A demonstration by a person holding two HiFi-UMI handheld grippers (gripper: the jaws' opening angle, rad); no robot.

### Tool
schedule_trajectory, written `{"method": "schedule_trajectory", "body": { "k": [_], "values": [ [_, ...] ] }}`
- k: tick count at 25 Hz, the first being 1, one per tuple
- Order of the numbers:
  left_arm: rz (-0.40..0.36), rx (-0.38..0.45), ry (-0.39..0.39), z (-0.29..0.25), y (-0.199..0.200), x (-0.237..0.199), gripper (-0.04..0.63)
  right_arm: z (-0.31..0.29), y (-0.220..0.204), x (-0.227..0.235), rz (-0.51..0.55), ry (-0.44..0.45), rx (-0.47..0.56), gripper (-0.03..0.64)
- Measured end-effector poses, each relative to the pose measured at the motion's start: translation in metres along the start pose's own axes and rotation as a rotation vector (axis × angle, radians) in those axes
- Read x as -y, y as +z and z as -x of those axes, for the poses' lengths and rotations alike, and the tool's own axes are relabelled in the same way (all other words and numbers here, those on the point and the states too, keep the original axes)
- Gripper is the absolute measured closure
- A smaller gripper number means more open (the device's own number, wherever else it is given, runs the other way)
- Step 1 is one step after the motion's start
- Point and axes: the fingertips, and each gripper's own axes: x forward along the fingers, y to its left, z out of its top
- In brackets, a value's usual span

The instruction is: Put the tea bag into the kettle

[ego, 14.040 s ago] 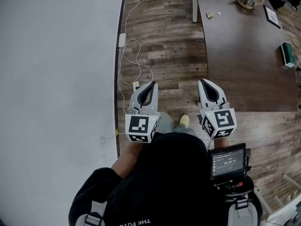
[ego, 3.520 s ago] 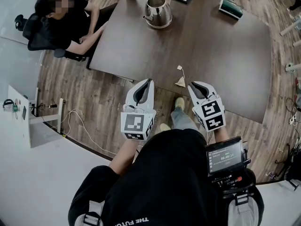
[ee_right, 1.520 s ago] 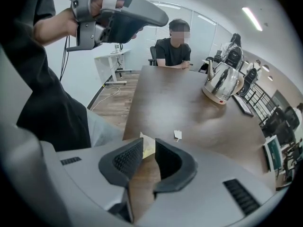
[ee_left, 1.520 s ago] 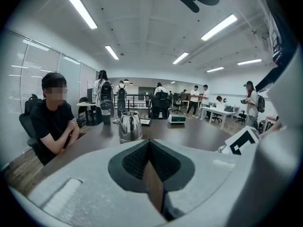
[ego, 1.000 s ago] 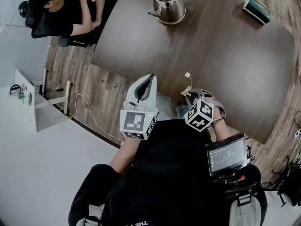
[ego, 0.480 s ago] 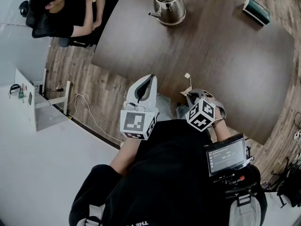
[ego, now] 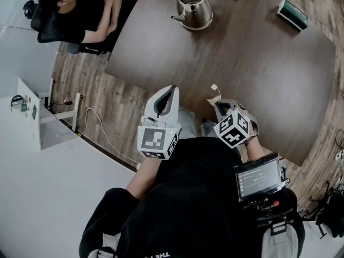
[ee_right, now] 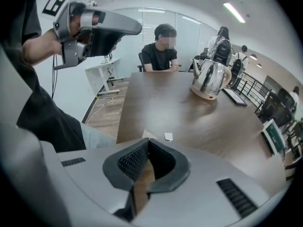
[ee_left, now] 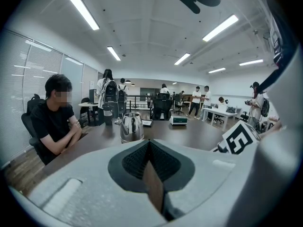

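**Head view.** Tea bag [ego: 213, 97] on surface [ego: 269, 79] by near edge, just beside tips of right hand-held gripper [ego: 219, 106], at its 11 o'clock. Tag [ego: 214, 87] beyond bag, so string axis runs toward 12. Kettle [ego: 193, 8] well apart, 12 o'clock. Left hand-held gripper [ego: 169, 94] off surface edge, farther from bag, which lies at its 3 o'clock.

**Left gripper view.** Jaws together, empty. Kettle [ee_left: 131, 127] at 12 o'clock. Tea bag not in view.

**Right gripper view.** Jaws together, nothing gripped. Tea bag corner [ee_right: 147, 135] peeks past tips at 12, tag [ee_right: 168, 136] at 1. Likely must open before grasp.
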Motion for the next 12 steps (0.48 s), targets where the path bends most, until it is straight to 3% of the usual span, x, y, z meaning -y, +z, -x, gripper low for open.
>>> {"method": "schedule_trajectory", "body": {
  "k": [5,12],
  "values": [
    [0.001,0.009,0.004,0.000,0.002,-0.003,0.592,0.011,0.018,0.016,-0.113,-0.013,0.091,0.609],
    [-0.004,0.030,0.003,-0.003,0.008,-0.004,0.592,0.036,0.051,0.036,-0.187,-0.031,0.231,0.610]
  ]
}}
